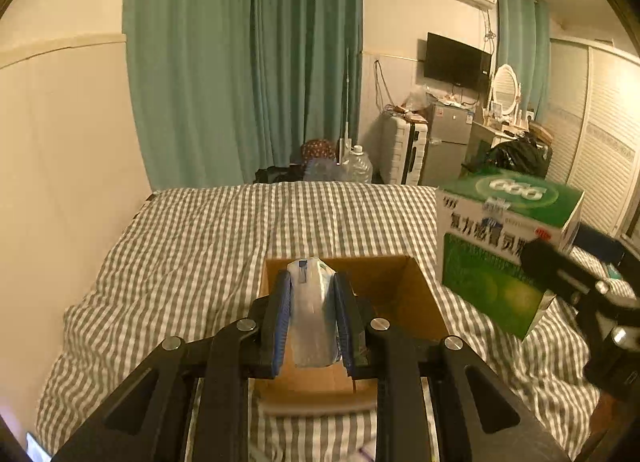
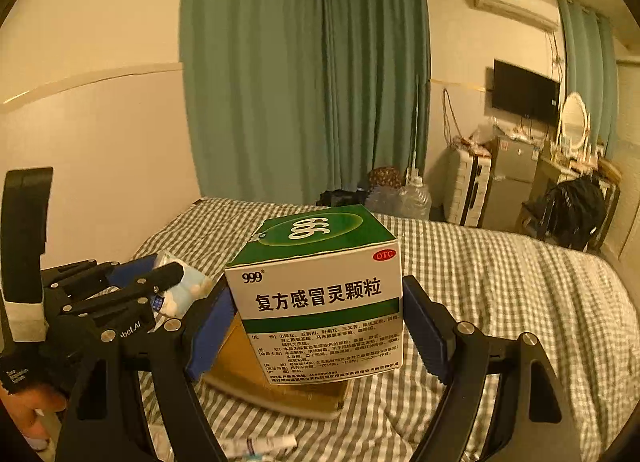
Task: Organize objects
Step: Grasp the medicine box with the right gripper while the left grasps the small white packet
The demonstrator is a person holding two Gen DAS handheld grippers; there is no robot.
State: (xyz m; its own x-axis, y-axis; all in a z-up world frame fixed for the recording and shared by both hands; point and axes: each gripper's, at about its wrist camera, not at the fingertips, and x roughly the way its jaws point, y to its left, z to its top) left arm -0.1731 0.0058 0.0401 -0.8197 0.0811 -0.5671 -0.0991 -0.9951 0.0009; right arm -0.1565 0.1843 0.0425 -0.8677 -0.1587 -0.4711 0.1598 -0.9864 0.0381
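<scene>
left gripper (image 1: 312, 318): fingers pinching a plastic cotton-ball pack (image 1: 311, 314), held above the open cardboard box (image 1: 404, 302) | right gripper (image 2: 318, 326): fingers clamped on both sides of green-white 999 medicine box (image 2: 320, 290), lifted over same cardboard box | cardboard box rests on checked bed (image 1: 180, 262)

On the bed (image 1: 192, 229), the carton (image 1: 420, 298) sits under the left gripper (image 1: 312, 322) and the pack (image 1: 312, 314) it holds, while to its right the right gripper (image 2: 318, 322) holds the box (image 2: 320, 290) above the carton's edge.
</scene>
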